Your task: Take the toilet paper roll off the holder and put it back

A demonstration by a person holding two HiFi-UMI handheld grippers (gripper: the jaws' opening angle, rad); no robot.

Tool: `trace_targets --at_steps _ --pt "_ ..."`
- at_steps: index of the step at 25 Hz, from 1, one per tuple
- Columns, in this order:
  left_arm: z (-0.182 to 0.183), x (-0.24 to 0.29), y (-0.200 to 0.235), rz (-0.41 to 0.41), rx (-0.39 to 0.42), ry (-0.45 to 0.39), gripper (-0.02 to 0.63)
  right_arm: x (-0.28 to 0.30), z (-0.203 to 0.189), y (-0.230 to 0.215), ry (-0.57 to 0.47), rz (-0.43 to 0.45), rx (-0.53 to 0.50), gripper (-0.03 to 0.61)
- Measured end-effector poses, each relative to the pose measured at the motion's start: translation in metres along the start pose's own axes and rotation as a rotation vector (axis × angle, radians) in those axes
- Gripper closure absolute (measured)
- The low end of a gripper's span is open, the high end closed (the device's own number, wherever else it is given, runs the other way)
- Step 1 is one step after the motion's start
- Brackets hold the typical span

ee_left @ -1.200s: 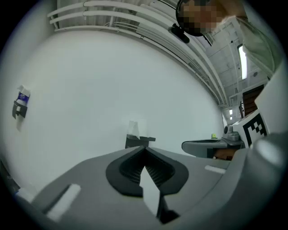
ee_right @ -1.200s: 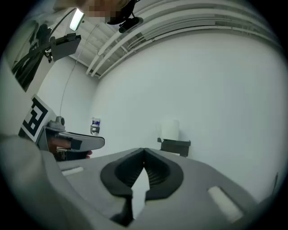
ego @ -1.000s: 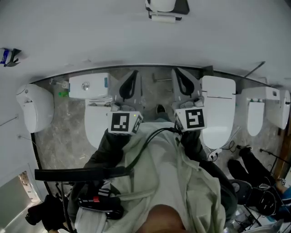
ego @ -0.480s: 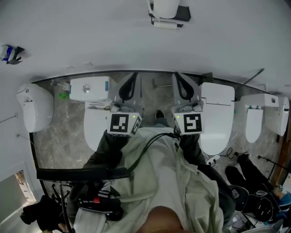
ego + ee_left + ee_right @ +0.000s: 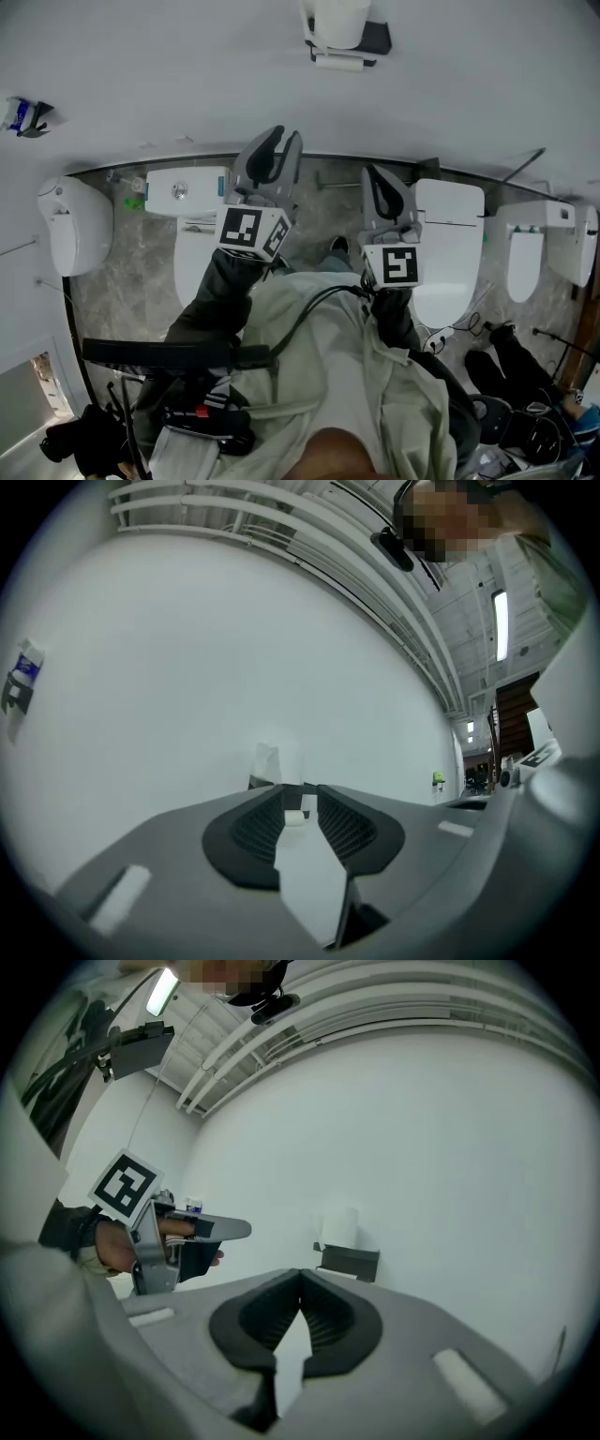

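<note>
White wall (image 5: 187, 84) fills the upper head view. The toilet paper roll (image 5: 337, 17) sits on its dark holder (image 5: 373, 37) at the top edge, untouched. Since a second ago the left claw (image 5: 270, 148) has risen and swung forward toward the wall. It is now well above the right claw (image 5: 378, 183), which is about where it was. Both are well below the roll. The left claw's jaws, closed then, are opening to a narrow gap with nothing between them. The right claw's jaws meet at their tips, empty. Only the left gripper view shows that gap, with the roll and holder small on the wall straight beyond it. Only the right gripper view shows the hand (image 5: 111, 1241) gripping the left claw, off to the left of the roll.
</note>
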State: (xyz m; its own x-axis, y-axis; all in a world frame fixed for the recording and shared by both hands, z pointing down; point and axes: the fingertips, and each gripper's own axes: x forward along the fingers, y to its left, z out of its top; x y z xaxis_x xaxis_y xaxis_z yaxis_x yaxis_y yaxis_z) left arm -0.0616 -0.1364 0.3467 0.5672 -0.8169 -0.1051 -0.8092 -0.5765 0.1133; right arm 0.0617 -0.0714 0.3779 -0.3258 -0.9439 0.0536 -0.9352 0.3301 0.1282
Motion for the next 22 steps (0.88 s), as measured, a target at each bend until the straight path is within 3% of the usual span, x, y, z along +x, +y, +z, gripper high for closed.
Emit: trace_targets --at_steps 4,9,13,22 --pt "0.004 0.034 -0.004 0.014 0.043 -0.01 0.325 0.009 -0.001 -0.013 -0.007 0.021 0.002 0.578" --pt "0.009 0.09 -0.006 0.035 0.09 -0.018 0.181 0.018 -0.003 -0.037 -0.015 0.035 -0.004 0.578" --pt "0.007 0.127 -0.002 0.058 0.098 0.001 0.12 0.023 -0.01 -0.061 -0.028 0.038 -0.006 0.578" --pt "0.011 0.201 0.015 0.13 0.102 0.016 0.072 0.035 -0.015 -0.094 -0.026 0.054 -0.01 0.578"
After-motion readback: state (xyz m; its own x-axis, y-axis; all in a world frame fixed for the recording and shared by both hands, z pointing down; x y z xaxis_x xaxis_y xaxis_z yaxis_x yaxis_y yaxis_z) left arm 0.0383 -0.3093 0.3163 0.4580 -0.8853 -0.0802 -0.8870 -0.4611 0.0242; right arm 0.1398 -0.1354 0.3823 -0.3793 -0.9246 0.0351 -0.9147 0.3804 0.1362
